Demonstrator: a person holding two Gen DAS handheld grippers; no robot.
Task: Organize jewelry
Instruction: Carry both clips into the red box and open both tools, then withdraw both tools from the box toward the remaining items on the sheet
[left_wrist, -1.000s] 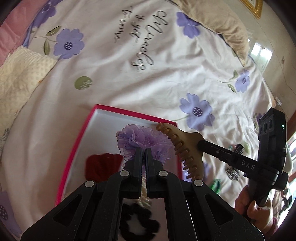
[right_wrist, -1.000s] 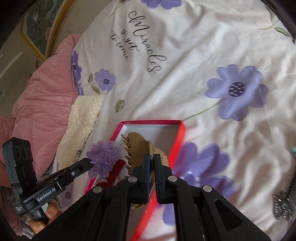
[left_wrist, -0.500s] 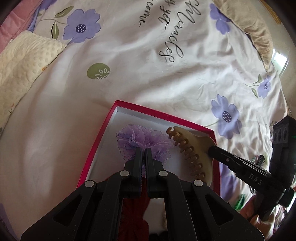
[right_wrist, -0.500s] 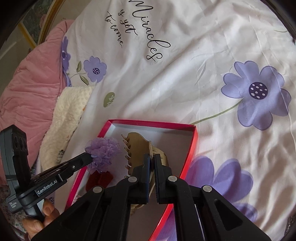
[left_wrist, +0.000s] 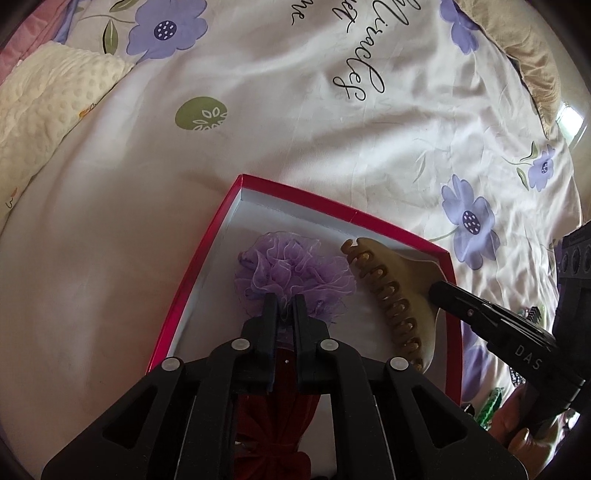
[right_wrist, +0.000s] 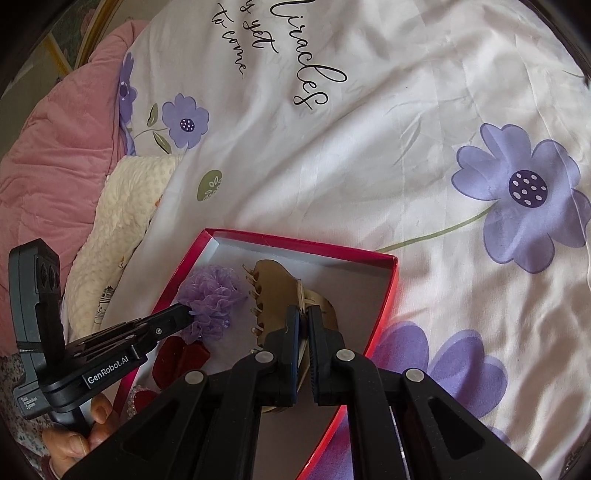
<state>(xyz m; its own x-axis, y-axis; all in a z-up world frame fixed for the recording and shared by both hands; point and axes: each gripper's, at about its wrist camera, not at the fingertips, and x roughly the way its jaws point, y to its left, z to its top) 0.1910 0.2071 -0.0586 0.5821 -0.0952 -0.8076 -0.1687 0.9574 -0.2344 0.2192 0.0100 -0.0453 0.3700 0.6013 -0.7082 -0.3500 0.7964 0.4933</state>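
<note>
A shallow red box (left_wrist: 332, 205) with a white inside lies on the flowered bedsheet. My left gripper (left_wrist: 284, 301) pinches a purple ruffled scrunchie (left_wrist: 295, 273) low over the box's left part; its jaws are opening slightly with the fabric still between them. My right gripper (right_wrist: 303, 312) is shut on a tan claw clip (right_wrist: 277, 291), held low inside the box beside the scrunchie. The left wrist view shows the clip (left_wrist: 395, 284) just right of the scrunchie. A dark red scrunchie (left_wrist: 273, 435) lies in the box under my left fingers.
A cream dotted blanket (left_wrist: 44, 110) and a pink quilt (right_wrist: 48, 147) lie left of the box. A beige pillow (left_wrist: 535, 55) sits at the far right. Small green and dark hair pieces (left_wrist: 491, 406) lie on the sheet right of the box. A hand (right_wrist: 74, 439) grips the left tool.
Both grippers have sunk and moved forward over the box, carrying the purple scrunchie and the claw clip down into it. The box now fills more of both views.
</note>
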